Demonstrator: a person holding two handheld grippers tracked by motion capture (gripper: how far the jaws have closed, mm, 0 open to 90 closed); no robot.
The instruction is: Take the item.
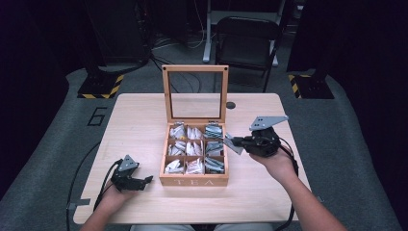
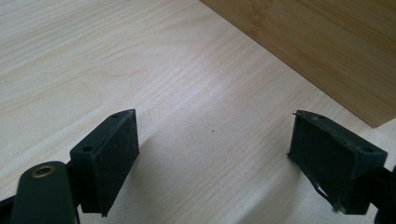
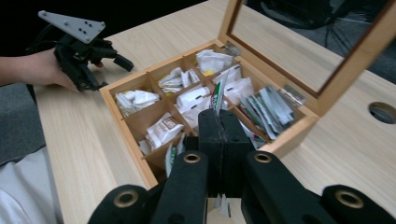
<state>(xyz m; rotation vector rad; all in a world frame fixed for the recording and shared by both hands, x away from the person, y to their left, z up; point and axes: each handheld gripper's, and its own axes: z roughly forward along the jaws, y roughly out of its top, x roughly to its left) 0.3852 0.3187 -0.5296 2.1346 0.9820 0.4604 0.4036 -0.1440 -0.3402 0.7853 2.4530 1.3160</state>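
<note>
Pinching one tea packet (image 3: 218,95): right gripper (image 3: 219,126) | left gripper (image 2: 212,163) jaws spread | nine-compartment box (image 1: 194,182)

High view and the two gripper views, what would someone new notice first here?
A wooden tea box marked TEA sits mid-table with its glass lid upright, its compartments full of tea bags. The right claw, beside the box's right edge, is shut on a tea packet held edge-up. The left claw rests open on the table, left of the box.
</note>
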